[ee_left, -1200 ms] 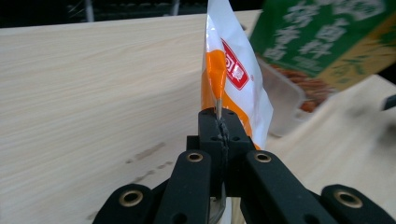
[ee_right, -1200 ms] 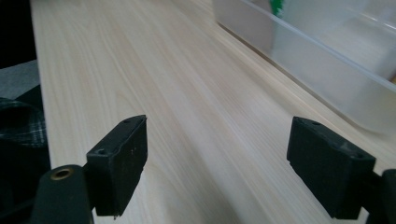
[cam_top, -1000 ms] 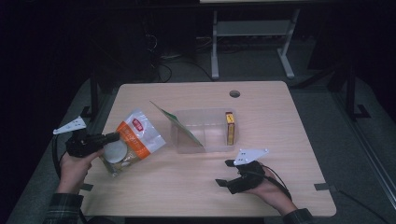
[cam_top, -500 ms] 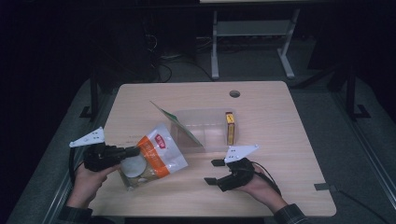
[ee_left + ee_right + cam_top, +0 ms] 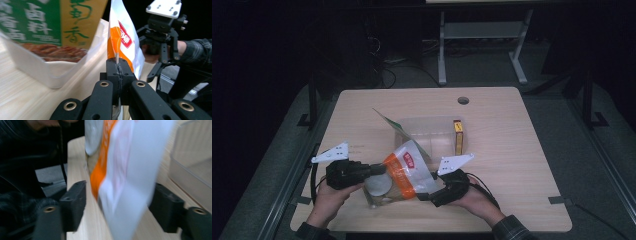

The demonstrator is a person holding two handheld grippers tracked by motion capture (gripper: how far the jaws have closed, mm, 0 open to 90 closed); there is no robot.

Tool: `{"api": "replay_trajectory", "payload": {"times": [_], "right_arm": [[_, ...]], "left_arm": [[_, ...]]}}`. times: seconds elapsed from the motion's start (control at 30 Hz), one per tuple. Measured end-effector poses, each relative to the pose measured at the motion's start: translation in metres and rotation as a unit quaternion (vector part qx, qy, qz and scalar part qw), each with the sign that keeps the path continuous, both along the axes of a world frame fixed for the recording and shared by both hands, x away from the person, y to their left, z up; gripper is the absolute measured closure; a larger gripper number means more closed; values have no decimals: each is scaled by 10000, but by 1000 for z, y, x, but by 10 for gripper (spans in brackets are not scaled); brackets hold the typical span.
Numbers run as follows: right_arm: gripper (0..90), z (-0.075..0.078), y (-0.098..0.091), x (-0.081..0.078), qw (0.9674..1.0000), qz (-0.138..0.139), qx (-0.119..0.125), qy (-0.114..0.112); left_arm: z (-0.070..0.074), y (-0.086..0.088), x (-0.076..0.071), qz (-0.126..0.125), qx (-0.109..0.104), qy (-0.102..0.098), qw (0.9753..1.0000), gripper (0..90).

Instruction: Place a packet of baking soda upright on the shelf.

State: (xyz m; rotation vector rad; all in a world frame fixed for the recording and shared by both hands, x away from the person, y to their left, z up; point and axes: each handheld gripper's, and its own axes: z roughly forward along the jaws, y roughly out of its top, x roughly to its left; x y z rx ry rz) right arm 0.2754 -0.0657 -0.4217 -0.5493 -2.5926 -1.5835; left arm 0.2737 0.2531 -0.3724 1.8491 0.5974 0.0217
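Note:
An orange and white snack bag [image 5: 404, 170] with a clear window hangs over the table's near edge. My left gripper [image 5: 381, 170] is shut on the bag's left seam; in the left gripper view the jaws [image 5: 117, 68] pinch the thin seam of the bag [image 5: 125, 42]. My right gripper [image 5: 428, 189] is at the bag's right end. In the right gripper view, blurred, the bag [image 5: 130, 170] stands between the spread jaws of the right gripper [image 5: 117, 205]. They have just been closing, and the pads do not visibly press on it.
A clear plastic container [image 5: 437, 121] stands mid-table just behind the bag. A green and yellow packet [image 5: 387, 120] leans on its left rim and a yellow box [image 5: 457, 135] stands at its right. The wooden table [image 5: 512, 150] has a cable hole [image 5: 463, 100].
The left gripper has carried the bag rightward and toward the near edge. The right gripper has moved left up to the bag, which now stands between its jaws.

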Motion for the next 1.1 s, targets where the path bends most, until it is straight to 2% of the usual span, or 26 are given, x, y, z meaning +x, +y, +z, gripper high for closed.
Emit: {"api": "replay_trajectory", "payload": {"times": [0.2, 0.33, 0.47, 0.57, 0.63, 0.77, 0.93, 1.03, 1.1], "right_arm": [[592, 0, 6, 2, 9996, 169, 174, 142], [705, -3, 8, 3, 9990, 238, 211, 324], [888, -2, 7, 3, 9981, 294, 321, 427], [896, 0, 4, 3, 9978, 308, 389, 431], [897, 2, 2, 2, 9983, 269, 391, 352], [899, 13, -7, 4, 9984, 174, 509, 176], [899, 23, -19, 8, 9979, 1, 639, 107], [899, 26, -24, 9, 9980, -42, 631, -13], [900, 29, -26, 7, 9982, 7, 593, -79]], "left_arm": [[-4, -6, 0, -110, -59, 66, 9999, 899], [-4, -6, 1, -50, -132, 83, 9999, 899], [-5, -5, 1, -36, -179, 104, 9998, 898], [-7, -6, 1, -31, -157, 59, 9999, 897], [-7, -8, 0, -34, -72, -1, 10000, 896], [-7, -10, -1, -108, -36, -72, 9999, 896], [-12, -19, -4, -299, 124, -25, 9995, 896], [-15, -26, -6, -411, 291, -24, 9987, 895], [-16, -28, -6, -452, 319, -29, 9985, 894]]}}
